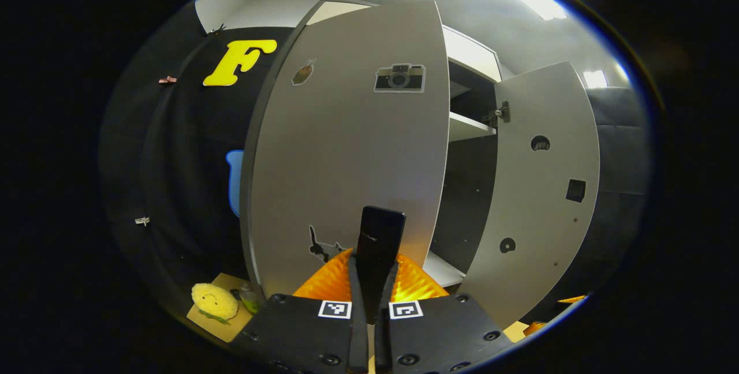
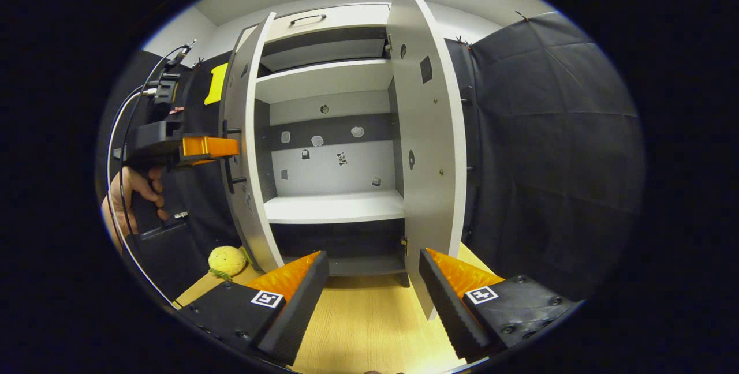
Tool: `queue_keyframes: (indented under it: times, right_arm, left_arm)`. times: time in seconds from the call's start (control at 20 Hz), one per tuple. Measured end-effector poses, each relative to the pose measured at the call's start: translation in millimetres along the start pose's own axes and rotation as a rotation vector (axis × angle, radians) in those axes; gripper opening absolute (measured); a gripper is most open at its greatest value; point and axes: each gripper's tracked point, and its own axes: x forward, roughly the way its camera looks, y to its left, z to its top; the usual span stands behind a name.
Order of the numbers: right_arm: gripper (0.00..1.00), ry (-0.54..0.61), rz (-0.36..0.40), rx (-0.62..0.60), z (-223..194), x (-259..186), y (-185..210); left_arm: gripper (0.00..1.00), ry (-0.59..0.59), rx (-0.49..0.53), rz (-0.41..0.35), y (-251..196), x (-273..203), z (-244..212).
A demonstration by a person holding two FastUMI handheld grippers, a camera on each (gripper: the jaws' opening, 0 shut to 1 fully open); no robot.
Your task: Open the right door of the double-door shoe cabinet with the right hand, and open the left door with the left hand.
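Swinging the left door [image 1: 346,149] the rest of the way looks like the step in hand: the left gripper [image 1: 372,281] is clamped, its 2 fingers pressed against the sides of the black handle [image 1: 378,241] on the door's front. A steady pull along the door's arc, keeping the grip square on the bar, should serve best; a sideways tug could let the slim handle slip out of the ribbed pads.

In the right gripper view, the right gripper [image 2: 372,281] stands wide apart and holds nothing, hovering low over the wooden desk [image 2: 364,328] before the cabinet [image 2: 329,131]. The right door [image 2: 430,149] is already swung well out, so that half seems done.

Both doors are flat, smooth grey panels with small stickers; the shelves [image 2: 335,206] inside are pale and matte. A soft yellow plush toy [image 2: 227,260] lies on the desk near the left door's foot.
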Motion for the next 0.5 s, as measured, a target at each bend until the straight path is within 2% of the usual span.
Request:
queue_keyframes:
  times: [0.15, 0.35, 0.5]
  right_arm:
    - [0.98, -0.003, -0.012, -0.009, -2.4, 17.6, 5.1]
    - [0.98, 0.005, -0.001, 0.002, -2.1, 45.8, 32.5]
    - [0.99, -0.010, -0.002, 0.001, 6.1, 40.3, 36.2]
  left_arm:
    - [0.10, -0.008, -0.007, -0.002, 12.2, -17.1, 1.7]
    - [0.10, -0.039, 0.004, 0.028, 23.1, -29.6, 8.1]
    - [0.09, -0.055, 0.025, 0.054, 40.0, -46.1, 7.5]
